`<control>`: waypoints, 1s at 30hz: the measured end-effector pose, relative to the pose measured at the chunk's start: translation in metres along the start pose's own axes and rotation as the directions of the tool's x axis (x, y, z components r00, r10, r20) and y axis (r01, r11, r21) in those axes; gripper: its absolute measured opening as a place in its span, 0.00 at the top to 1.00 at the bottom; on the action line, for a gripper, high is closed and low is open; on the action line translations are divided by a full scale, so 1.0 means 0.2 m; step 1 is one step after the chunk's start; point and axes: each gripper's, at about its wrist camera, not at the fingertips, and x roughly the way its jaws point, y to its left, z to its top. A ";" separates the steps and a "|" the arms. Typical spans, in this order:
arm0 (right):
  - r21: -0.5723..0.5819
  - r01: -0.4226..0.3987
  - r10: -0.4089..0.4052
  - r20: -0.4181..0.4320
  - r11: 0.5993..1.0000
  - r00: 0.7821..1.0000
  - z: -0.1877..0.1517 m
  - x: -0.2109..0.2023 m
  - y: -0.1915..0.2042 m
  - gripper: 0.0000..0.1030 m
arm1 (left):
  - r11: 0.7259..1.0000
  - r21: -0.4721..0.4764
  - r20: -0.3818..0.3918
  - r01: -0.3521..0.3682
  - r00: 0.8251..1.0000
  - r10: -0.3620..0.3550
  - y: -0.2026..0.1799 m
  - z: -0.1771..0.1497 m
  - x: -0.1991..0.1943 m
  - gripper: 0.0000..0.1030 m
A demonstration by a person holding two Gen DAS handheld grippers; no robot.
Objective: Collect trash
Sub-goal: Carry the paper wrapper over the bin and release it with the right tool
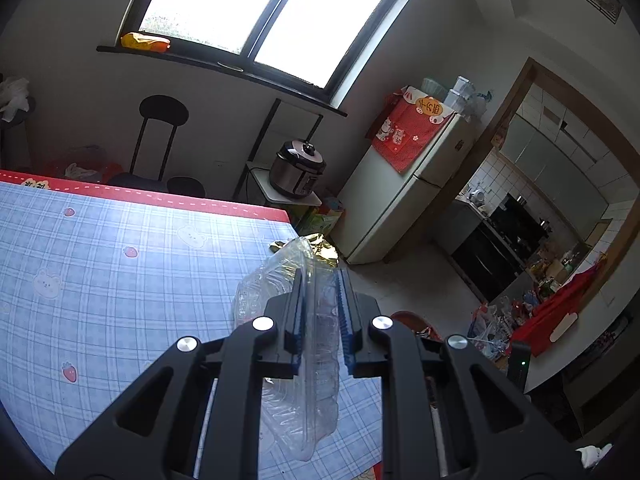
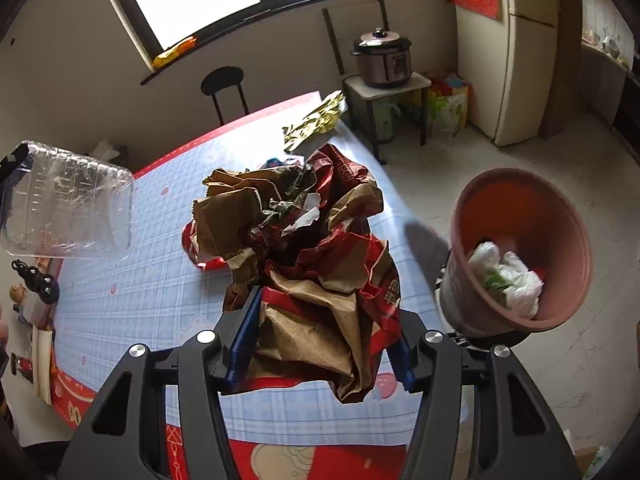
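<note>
My left gripper [image 1: 320,284] is shut on a clear plastic clamshell container [image 1: 320,340], held on edge above the blue checked tablecloth [image 1: 120,280]. The same container [image 2: 68,204] hangs at the left of the right wrist view. My right gripper [image 2: 320,320] is shut on a crumpled brown and red paper bag [image 2: 304,252], lifted over the table. A terracotta-coloured trash bin [image 2: 520,248] stands on the floor to the right, with white plastic bags [image 2: 508,276] inside. A gold foil wrapper [image 2: 314,120] lies near the table's far corner, and it also shows behind the container as the gold wrapper [image 1: 320,244].
A red wrapper [image 2: 200,256] lies on the table under the paper bag. A dark chair [image 2: 224,84] stands behind the table. A pressure cooker [image 2: 382,60] sits on a small side table, next to a fridge [image 2: 524,60]. Figurines [image 2: 32,280] stand at the table's left edge.
</note>
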 end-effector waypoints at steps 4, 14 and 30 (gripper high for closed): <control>0.060 0.100 -0.104 0.062 0.993 0.993 0.12 -0.11 -0.25 0.47 | 1.000 0.020 0.016 0.005 1.000 -0.005 -0.06 0.05 0.00 0.82; 0.212 0.276 -0.298 0.082 0.938 0.951 0.32 -0.20 -0.79 0.46 | 0.998 0.049 0.023 0.047 0.999 -0.049 -0.21 0.13 0.06 0.82; 0.293 0.274 -0.328 0.153 0.916 0.932 0.49 -0.32 -0.92 0.12 | 0.991 0.095 -0.016 0.089 0.996 -0.088 -0.34 0.16 0.18 0.82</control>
